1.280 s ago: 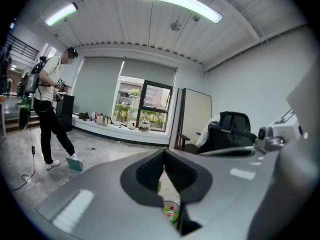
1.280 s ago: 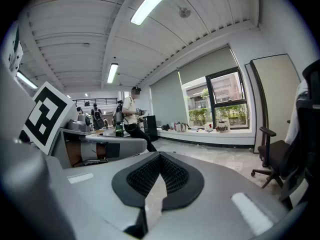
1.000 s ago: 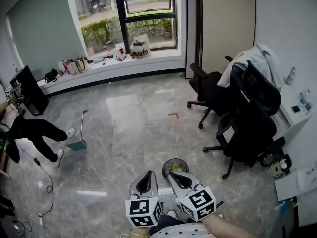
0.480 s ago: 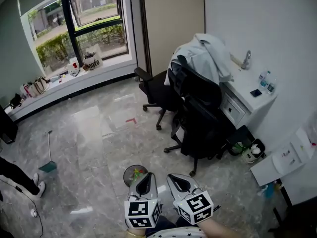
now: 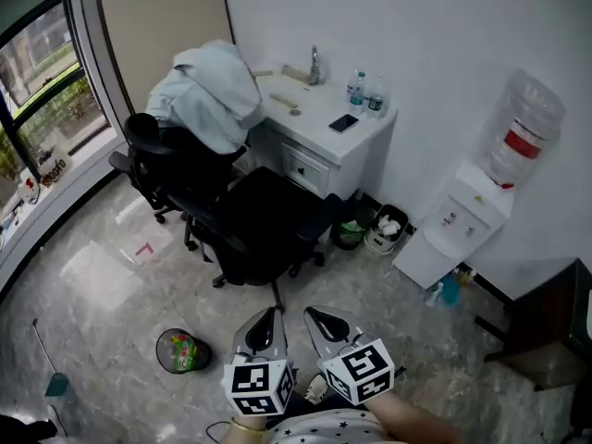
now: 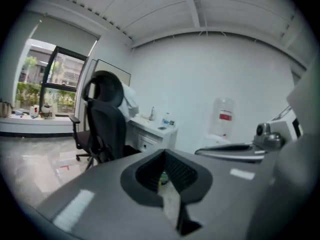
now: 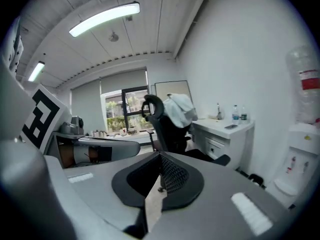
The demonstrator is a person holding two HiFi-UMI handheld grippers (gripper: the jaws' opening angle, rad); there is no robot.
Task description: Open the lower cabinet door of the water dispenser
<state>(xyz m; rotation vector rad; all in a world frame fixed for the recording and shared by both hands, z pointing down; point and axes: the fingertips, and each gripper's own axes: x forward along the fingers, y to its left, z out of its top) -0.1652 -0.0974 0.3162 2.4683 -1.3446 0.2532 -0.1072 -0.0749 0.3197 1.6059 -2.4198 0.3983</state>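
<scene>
Black office chair (image 5: 259,229) sits on my left. My left gripper (image 5: 264,322) is low in the middle, jaws closed on nothing. The right gripper (image 5: 319,322) is just beside it, also closed and empty. The water dispenser (image 5: 462,225) stands far right against the white wall, well apart from both.

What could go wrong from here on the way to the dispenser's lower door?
The blue bottle on the floor at the foot of the water dispenser could get knocked or block the door's swing. The black chair and dark table narrow the approach. Both the left gripper and right gripper are shut, so they likely must open first.
</scene>
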